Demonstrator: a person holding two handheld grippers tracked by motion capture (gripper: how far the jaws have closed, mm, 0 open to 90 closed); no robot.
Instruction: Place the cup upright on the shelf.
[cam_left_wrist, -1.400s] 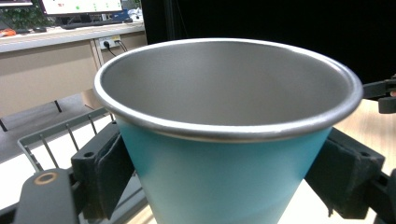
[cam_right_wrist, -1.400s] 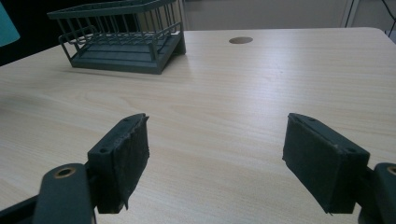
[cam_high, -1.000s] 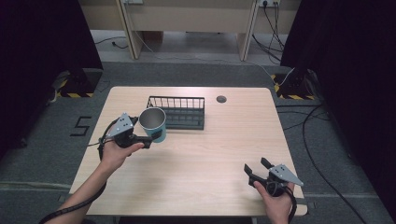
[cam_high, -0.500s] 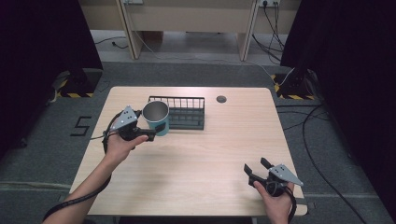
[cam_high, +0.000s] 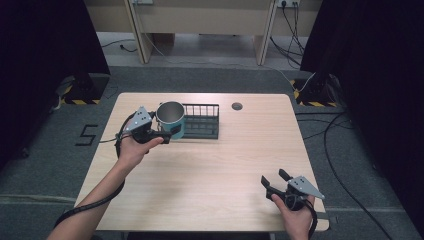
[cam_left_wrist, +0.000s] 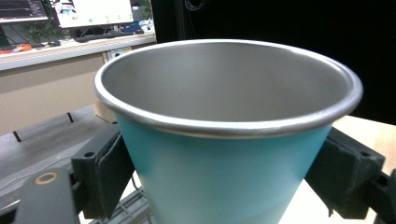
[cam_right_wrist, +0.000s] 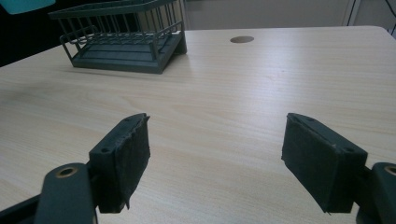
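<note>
A teal metal cup (cam_high: 171, 118) with a bare steel inside is held upright above the table, at the left end of a dark wire basket (cam_high: 201, 121). My left gripper (cam_high: 170, 132) is shut on the cup's wall. In the left gripper view the cup (cam_left_wrist: 224, 154) sits between the two pads (cam_left_wrist: 105, 179), its mouth empty. My right gripper (cam_high: 273, 182) rests low near the table's front right corner, open, with nothing between its pads (cam_right_wrist: 123, 161). From there the basket (cam_right_wrist: 122, 41) stands far off at the upper left.
The light wooden table (cam_high: 220, 170) has a round cable hole (cam_high: 237, 106) at the back, right of the basket. Dark floor and cables surround the table. Desk legs stand beyond its far edge.
My left gripper has carried the cup away from the person and a little right, up to the basket's left end. The right gripper has stayed still.
</note>
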